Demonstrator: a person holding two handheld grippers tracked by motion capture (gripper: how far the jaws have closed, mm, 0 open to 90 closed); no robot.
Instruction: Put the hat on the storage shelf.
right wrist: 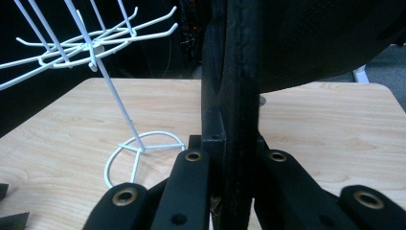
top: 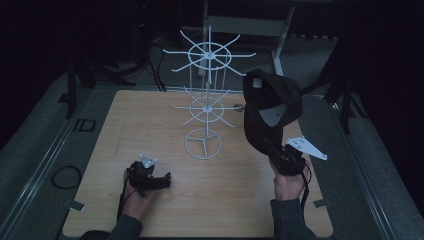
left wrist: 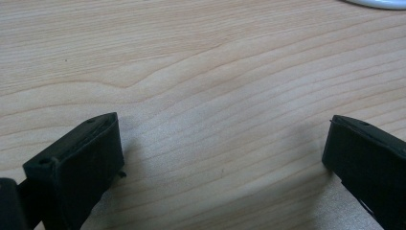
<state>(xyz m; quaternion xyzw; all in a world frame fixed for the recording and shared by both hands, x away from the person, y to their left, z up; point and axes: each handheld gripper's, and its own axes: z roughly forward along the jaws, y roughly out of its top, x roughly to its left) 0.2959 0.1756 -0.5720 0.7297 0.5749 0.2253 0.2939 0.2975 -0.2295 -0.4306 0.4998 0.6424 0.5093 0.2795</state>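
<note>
A dark cap (top: pixel 270 107) is held up over the right side of the wooden table (top: pixel 150 210), its brim pinched in my right gripper (top: pixel 274 149), which is shut on it. In the right gripper view the brim (right wrist: pixel 238 96) stands on edge between the jaws, the cap's crown (right wrist: pixel 316 38) spreading above. A white wire display stand (top: pixel 206 100) with two tiers of hooks stands at the table's middle, left of the cap. My left gripper (top: pixel 162 181) rests low over the table front left, open, with bare wood (left wrist: pixel 220 120) between its jaws.
The stand's ring base (top: pixel 202 144) sits on the table near the centre; it shows as a white ring (right wrist: pixel 143 148) in the right gripper view. A cable loop (top: pixel 65 176) lies off the table's left side. Dark frames and a white table leg (top: pixel 282 35) stand behind.
</note>
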